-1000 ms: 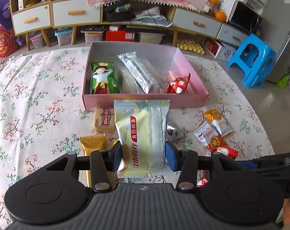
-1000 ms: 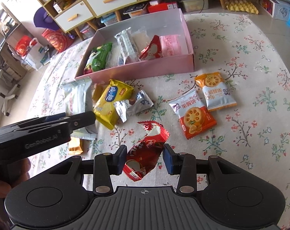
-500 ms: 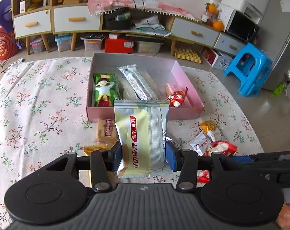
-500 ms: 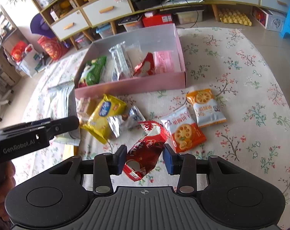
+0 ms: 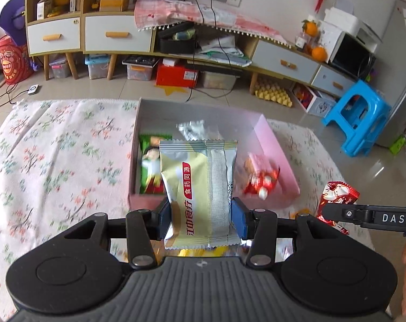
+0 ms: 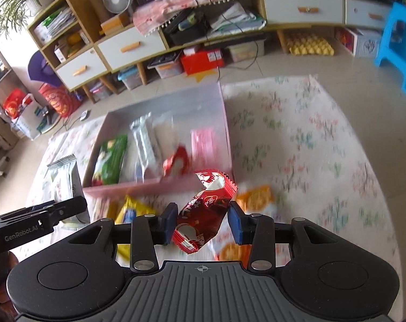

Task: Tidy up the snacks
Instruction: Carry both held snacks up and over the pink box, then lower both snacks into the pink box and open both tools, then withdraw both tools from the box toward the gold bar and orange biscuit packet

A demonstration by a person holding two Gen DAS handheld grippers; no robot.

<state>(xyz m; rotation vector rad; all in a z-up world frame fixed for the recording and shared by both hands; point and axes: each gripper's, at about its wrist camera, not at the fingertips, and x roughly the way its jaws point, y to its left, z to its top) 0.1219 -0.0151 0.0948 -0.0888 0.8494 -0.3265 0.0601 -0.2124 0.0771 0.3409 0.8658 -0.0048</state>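
Note:
My left gripper [image 5: 201, 218] is shut on a pale yellow and silver snack packet [image 5: 198, 187], held in the air in front of the near wall of the pink box [image 5: 272, 145]. My right gripper [image 6: 201, 224] is shut on a red snack packet [image 6: 203, 209], held above the table near the box's front right corner [image 6: 224, 171]. The red packet also shows at the right of the left wrist view [image 5: 337, 196]. The box holds a green packet [image 6: 110, 159], a silver packet [image 6: 146, 145], a red packet [image 6: 177, 162] and a pink packet [image 6: 204, 145].
Loose snacks lie on the floral tablecloth [image 6: 310, 147] in front of the box: a yellow packet [image 6: 130, 212] and orange packets [image 6: 256, 198]. A low cabinet [image 5: 138, 35] and a blue stool [image 5: 355, 118] stand beyond the table. The left gripper's body [image 6: 36, 222] shows at the left of the right wrist view.
Both grippers have risen and moved forward toward the pink box, each still holding its packet. The table and box now look blurred from the motion.

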